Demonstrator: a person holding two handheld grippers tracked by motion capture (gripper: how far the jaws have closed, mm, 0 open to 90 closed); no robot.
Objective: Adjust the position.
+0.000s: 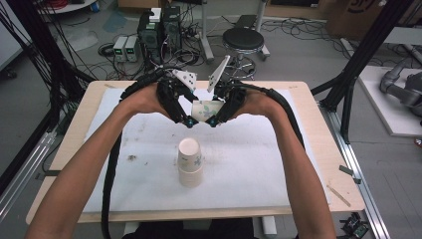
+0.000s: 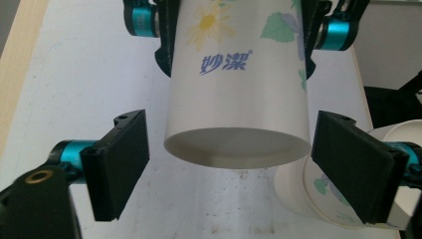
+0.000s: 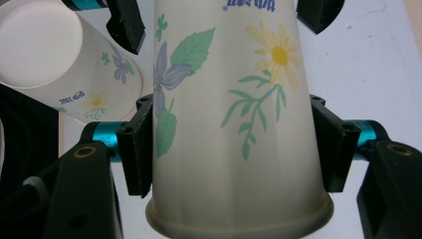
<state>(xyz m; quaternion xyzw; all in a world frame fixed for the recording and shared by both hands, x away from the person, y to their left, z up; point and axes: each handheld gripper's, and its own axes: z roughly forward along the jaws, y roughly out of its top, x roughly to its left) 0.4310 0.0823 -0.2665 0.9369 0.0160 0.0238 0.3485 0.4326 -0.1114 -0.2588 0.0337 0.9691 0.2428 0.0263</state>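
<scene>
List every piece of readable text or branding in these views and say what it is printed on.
"妙潔" with a small registered mark, in blue: on the side of the held paper cup, beneath a daisy, seen in the left gripper view.
Blue print at the top edge of that cup in the right gripper view: cut off, unreadable.
Blue print on the stacked cups on the table: upside down and too blurred to read.

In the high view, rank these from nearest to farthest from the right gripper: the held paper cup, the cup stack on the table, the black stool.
1. Held paper cup, between the right gripper's jaws.
2. Cup stack, on the white mat nearer the person.
3. Black stool, on the floor beyond the table.
</scene>
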